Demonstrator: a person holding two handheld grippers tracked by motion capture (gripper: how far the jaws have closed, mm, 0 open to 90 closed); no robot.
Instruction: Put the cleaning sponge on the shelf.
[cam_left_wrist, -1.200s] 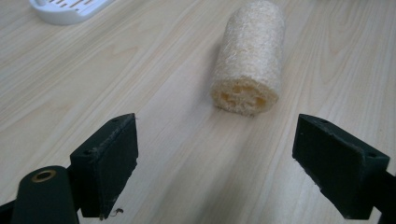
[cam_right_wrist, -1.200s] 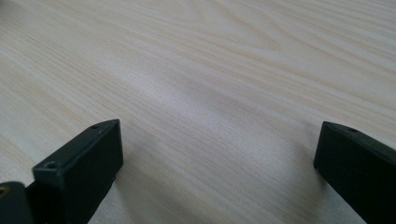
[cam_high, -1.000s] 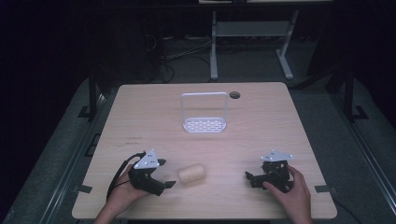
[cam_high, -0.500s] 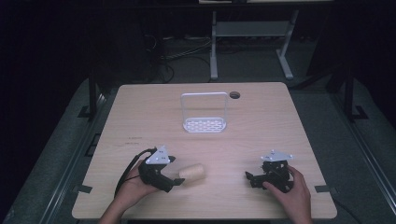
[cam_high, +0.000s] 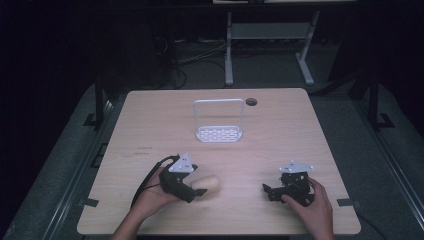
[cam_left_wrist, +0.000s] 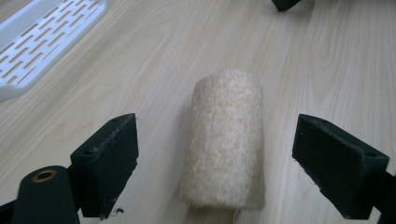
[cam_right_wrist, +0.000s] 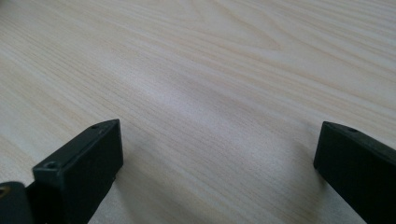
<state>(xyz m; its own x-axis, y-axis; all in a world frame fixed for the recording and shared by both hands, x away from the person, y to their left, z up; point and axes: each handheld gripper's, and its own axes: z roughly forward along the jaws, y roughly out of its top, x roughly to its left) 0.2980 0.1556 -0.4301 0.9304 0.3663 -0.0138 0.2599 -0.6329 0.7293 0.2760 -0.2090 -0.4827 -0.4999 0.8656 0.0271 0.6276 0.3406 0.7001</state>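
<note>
gaps both sides of loofah roll (cam_left_wrist: 226, 140) inside jaws | white rack (cam_high: 219, 121) well apart | table (cam_high: 310, 130) open

Your left tool (cam_high: 194, 187) hides near end of fuzzy roll (cam_high: 208, 182); white rack (cam_left_wrist: 39, 39) cut off by frame edge.

A beige, fuzzy cylinder (cam_left_wrist: 226, 140) lies on its side on the table's near-left part.

Spread tool (cam_right_wrist: 219, 154) over table (cam_right_wrist: 201, 70)
</note>
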